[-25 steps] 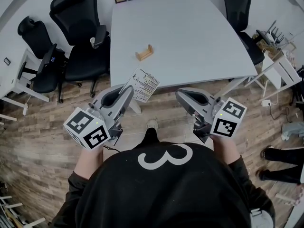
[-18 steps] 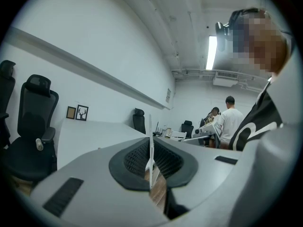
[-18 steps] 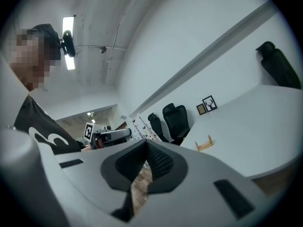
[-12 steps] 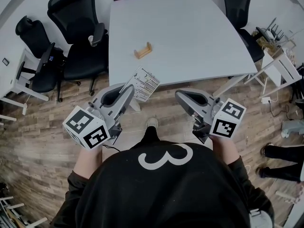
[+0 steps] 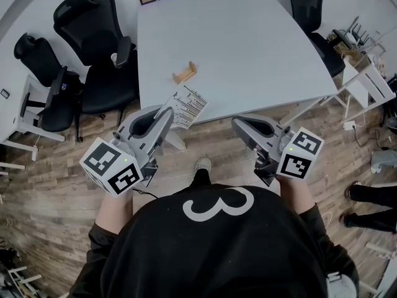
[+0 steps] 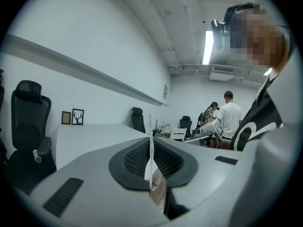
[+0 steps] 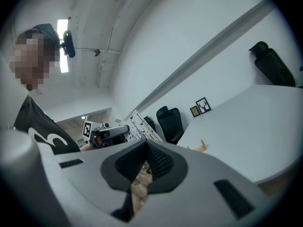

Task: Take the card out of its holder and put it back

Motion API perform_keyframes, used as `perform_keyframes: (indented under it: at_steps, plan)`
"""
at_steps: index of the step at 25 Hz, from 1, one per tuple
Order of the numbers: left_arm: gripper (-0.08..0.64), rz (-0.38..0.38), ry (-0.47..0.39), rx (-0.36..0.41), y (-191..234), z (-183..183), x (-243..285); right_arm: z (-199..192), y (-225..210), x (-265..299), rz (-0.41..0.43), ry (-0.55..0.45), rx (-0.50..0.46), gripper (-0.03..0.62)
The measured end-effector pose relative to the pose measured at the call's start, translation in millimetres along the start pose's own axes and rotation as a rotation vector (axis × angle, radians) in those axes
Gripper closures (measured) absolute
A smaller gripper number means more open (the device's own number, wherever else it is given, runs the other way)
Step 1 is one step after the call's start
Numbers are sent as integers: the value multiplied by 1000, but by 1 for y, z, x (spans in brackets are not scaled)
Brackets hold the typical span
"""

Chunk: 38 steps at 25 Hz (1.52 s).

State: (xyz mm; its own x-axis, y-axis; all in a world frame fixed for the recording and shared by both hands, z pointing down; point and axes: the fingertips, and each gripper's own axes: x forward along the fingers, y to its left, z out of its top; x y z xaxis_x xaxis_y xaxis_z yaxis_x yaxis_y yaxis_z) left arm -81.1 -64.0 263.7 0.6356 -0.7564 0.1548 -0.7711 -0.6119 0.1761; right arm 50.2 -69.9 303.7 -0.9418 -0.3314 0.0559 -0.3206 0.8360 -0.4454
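Wooden holder (image 5: 185, 74), just one, sits empty on the table (image 5: 248, 42). The single card (image 5: 186, 106) is clamped in the left gripper (image 5: 166, 113) at the table's edge. Both grippers point level, and the right gripper (image 5: 238, 124) is closed on nothing.

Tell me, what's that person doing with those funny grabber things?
A person stands in front of a white table with a grabber in each hand. The left gripper is pinching a printed card by its edge, up in the air. The little wooden holder sits empty on the table, farther away. The right gripper is closed and carries nothing. So the card is out and not yet back in its holder.
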Motion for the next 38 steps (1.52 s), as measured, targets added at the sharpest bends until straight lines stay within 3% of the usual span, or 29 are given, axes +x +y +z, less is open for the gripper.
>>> perform_keyframes:
  at_steps: [11, 19, 26, 34, 38]
  plan:
    - [535, -24, 24, 78, 52, 16, 39, 15, -44, 26, -53, -26, 5, 584]
    - [535, -43, 69, 112, 123, 34, 86, 34, -94, 55, -123, -20, 53, 583]
    - [535, -51, 121, 159, 160, 24, 118, 37, -126, 68, -162, -13, 83, 584]
    - [535, -62, 219, 227, 191, -11, 145, 38, -149, 85, -187, 8, 100, 584]
    - [535, -52, 257, 214, 207, -28, 155, 38, -161, 90, -203, 16, 111, 583]
